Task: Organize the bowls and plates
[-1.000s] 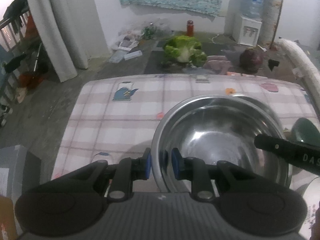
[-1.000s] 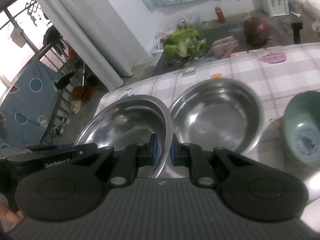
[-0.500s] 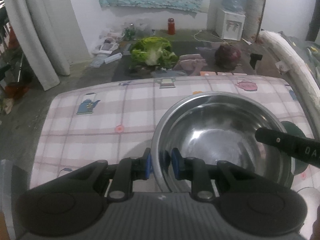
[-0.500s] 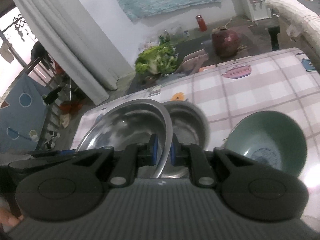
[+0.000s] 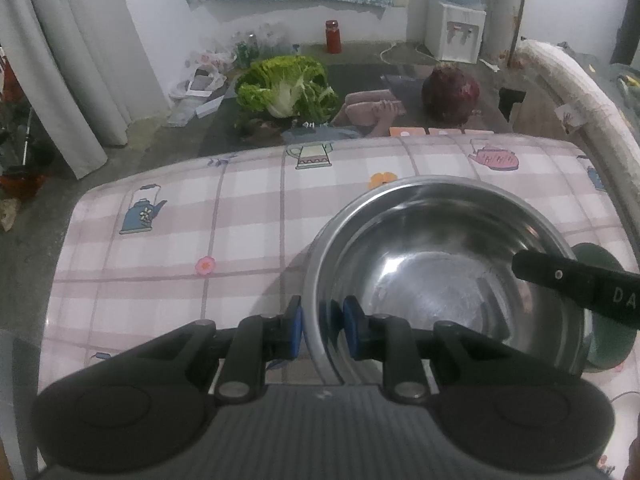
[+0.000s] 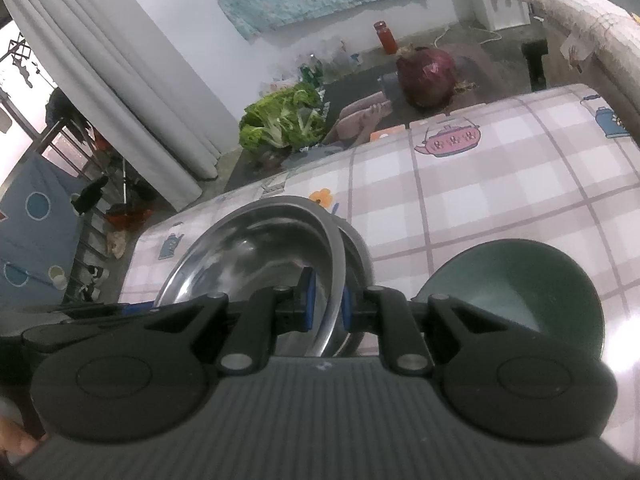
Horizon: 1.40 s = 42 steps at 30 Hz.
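Steel bowl (image 5: pixel 440 276): held over the checked bench (image 5: pixel 240 240), above a second steel bowl (image 6: pixel 356 248). Left claw (image 5: pixel 320 330) clamped on its near-left rim; right claw (image 6: pixel 326 300) clamped on its right rim. Green bowl (image 6: pixel 516 284): on the bench, just right.

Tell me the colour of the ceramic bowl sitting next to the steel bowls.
Dark green; the ceramic bowl shows best in the right wrist view, its inside paler.
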Tool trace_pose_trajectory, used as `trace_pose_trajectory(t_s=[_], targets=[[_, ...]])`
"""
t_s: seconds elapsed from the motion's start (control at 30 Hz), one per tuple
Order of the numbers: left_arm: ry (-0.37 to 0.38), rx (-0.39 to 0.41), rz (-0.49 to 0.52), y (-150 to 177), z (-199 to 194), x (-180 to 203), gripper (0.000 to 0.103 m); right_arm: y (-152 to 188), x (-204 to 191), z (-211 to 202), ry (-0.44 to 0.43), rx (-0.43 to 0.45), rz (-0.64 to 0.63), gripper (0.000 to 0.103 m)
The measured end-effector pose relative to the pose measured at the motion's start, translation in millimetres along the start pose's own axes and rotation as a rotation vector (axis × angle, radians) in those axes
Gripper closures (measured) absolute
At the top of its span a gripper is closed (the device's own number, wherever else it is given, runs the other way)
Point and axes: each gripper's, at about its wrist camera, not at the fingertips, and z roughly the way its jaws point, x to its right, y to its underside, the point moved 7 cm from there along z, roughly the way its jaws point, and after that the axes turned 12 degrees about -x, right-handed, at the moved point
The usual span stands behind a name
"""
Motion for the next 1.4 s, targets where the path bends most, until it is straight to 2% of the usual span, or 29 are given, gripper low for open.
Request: trace_pose_trajectory(t_s=[0.27,0.37,0.43,0.5,0.63,0.77,0.9,1.0,1.13,1.4], targets=[[0.003,-0.024,0.011,0.2,14.1,0.7,0.081,-5.1,8.1,17.0,-0.026,-0.054,-0.009,0.089],[0.008,-0.028,0.018,0.0,16.7,1.1,0.08,-7.7,10.4,20.3,-0.025,-0.067,-0.018,0.081],[0.013,-0.026,0.02,0.3,16.4,-0.1,0.08,-9.0,11.3,21.7,-0.025,-0.072,-0.022,0.081],[0.017,-0.018,0.018,0.4,14.7,-2.3,0.08,-11.0,12.4,22.2,-0.029,-0.076,-0.023,0.076],[0.029,-0.014,0.008,0.4,14.8,-7.4,0.069,-17.9,16.0,19.8,-0.029,-0.059,-0.017,0.073],[0.035,-0.033,0.005,1.1,22.3,-9.9,0.067,-30.0,19.6,21.3,-0.018,-0.034,-0.009,0.072],[0.028,-0.049,-0.011,0.9,33.5,-12.7,0.067,-40.3,19.4,37.6,0.028,-0.037,-0.021,0.073],[0.044,-0.065,-0.02,2.9,40.3,-15.5,0.073,-42.9,17.6,51.2,0.038,-0.057,-0.026,0.077],[0.09,-0.089,-0.035,7.0,41.0,-20.3,0.082,-35.5,9.0,62.1,0.027,-0.091,-0.049,0.08],[0.104,-0.111,-0.089,28.4,33.6,-49.6,0.081,-7.5,-17.3,62.0,-0.032,-0.139,-0.084,0.08]])
